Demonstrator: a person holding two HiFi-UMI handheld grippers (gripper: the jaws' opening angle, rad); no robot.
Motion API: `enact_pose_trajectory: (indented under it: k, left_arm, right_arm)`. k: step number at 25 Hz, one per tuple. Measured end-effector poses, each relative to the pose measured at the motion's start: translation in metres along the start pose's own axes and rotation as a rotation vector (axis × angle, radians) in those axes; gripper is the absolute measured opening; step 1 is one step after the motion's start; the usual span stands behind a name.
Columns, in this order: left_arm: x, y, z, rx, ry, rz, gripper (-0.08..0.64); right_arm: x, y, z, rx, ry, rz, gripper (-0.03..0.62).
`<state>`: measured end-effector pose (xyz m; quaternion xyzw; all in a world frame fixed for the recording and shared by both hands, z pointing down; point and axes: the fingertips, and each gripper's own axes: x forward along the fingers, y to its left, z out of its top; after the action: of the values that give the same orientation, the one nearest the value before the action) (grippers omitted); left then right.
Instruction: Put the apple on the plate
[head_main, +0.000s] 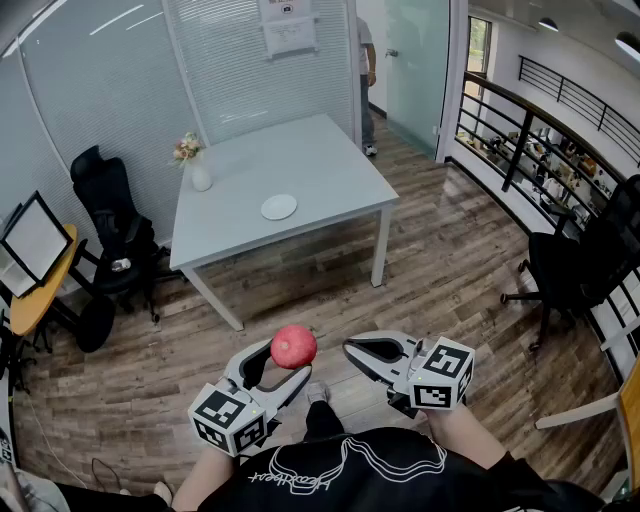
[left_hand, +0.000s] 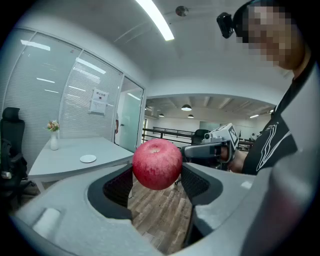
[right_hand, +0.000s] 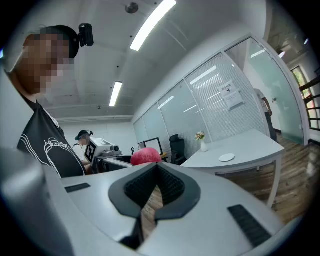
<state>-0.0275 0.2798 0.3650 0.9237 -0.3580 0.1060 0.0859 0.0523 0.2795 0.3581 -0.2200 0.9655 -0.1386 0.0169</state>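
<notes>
A red apple is held in the air above the wooden floor, with my left gripper shut on it; in the left gripper view the apple sits between the two black pads of this gripper. Just right of it, my right gripper is shut with nothing in it, its pads meeting at the tips. The apple peeks over that gripper's jaws. A small white plate lies on the grey table well ahead, and shows as the plate and the plate in the gripper views.
A white vase with flowers stands at the table's left edge. A black office chair is left of the table, another chair at the right by a railing. A person stands by the far door.
</notes>
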Motion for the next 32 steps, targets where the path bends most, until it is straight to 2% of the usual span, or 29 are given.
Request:
enact_pose_trajectory:
  k: [11,17,27,32]
  left_arm:
    - [0.015,0.004,0.003,-0.012,0.0,0.009,0.31]
    - [0.024,0.014,0.009,-0.01,0.003,0.003,0.31]
    - [0.01,0.0,0.015,0.001,-0.014,-0.002,0.31]
    - [0.006,0.009,0.014,-0.006,-0.03,0.014,0.31]
  right_arm:
    - [-0.005,-0.018,-0.003,0.007,0.007,-0.005,0.006]
    - [0.003,-0.031,0.0,0.057,0.002,-0.015,0.008]
    - [-0.002,-0.017,0.001,0.067,-0.005,-0.021,0.008]
    - [0.001,-0.017,-0.002,0.06,-0.004,-0.018,0.008]
